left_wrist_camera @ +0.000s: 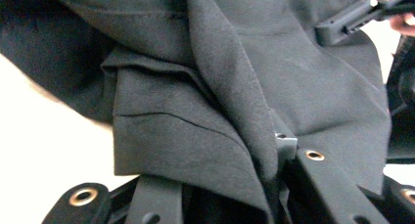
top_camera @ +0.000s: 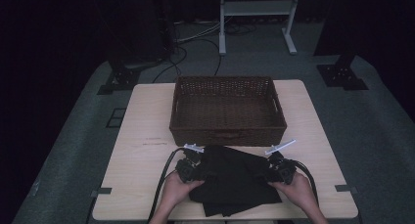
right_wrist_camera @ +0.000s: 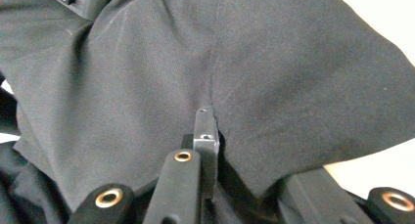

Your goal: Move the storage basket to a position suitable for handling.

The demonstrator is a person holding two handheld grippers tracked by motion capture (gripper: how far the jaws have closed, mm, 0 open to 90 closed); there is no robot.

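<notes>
Black cloth [top_camera: 235, 177], folded in layers, lies on the near part of the tabletop [top_camera: 147, 131], just in front of a brown wicker basket [top_camera: 227, 109]. Left tongs [top_camera: 195, 169] grip its left edge, jaws closed on a fold of the fabric, as the left gripper view shows. Right tongs [top_camera: 274, 169] are pinched shut on the cloth's right edge. Each hand [top_camera: 178, 187] rests against the cloth.
</notes>
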